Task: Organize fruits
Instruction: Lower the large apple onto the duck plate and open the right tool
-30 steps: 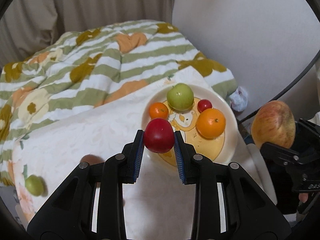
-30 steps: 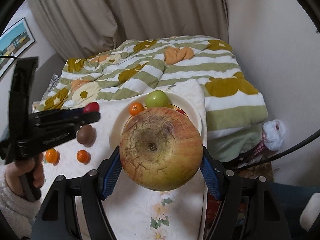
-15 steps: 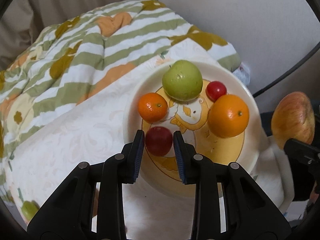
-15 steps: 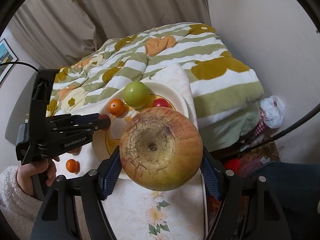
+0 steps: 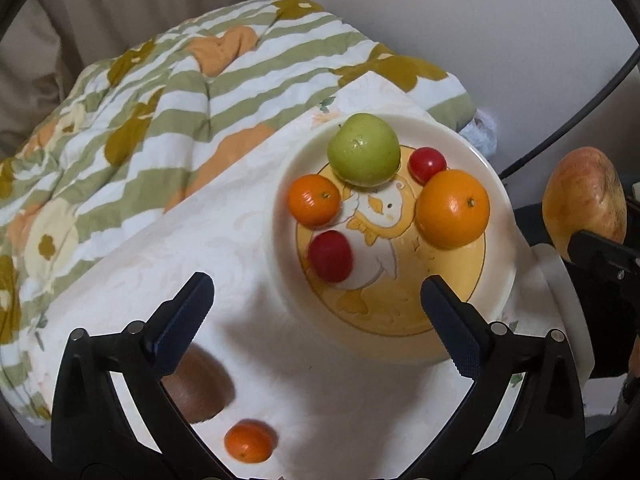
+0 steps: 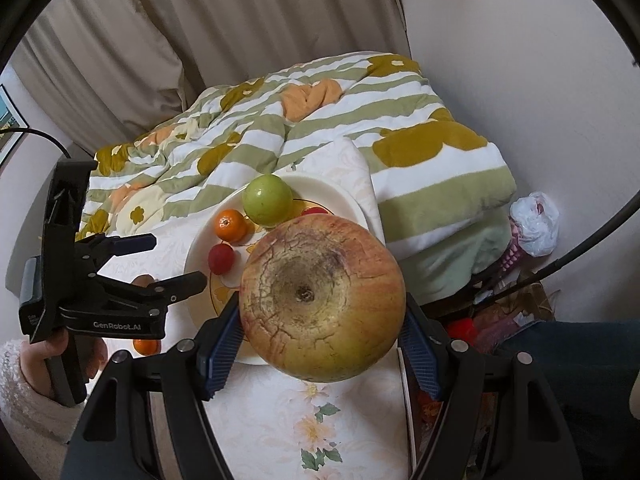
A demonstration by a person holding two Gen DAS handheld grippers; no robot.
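Note:
A cream plate (image 5: 496,184) with a duck picture holds a green apple (image 5: 363,149), a small orange (image 5: 314,200), a large orange (image 5: 453,209), a small red fruit (image 5: 427,165) and a red plum (image 5: 330,255). My left gripper (image 5: 316,312) is open and empty, just in front of the plate's near rim; it also shows in the right wrist view (image 6: 168,264). My right gripper (image 6: 320,340) is shut on a large yellow-red apple (image 6: 322,304), held above the plate's right side; the apple shows in the left wrist view (image 5: 584,204).
A brown kiwi-like fruit (image 5: 200,388) and a small orange (image 5: 249,440) lie on the white cloth near my left fingers. A striped green quilt (image 5: 160,92) lies behind the plate. A white plastic bag (image 6: 534,224) and clutter sit on the floor to the right.
My left gripper opened and let go of the red plum, which now lies on the plate, then drew back. The right gripper kept holding the big apple, moving slightly closer to the plate.

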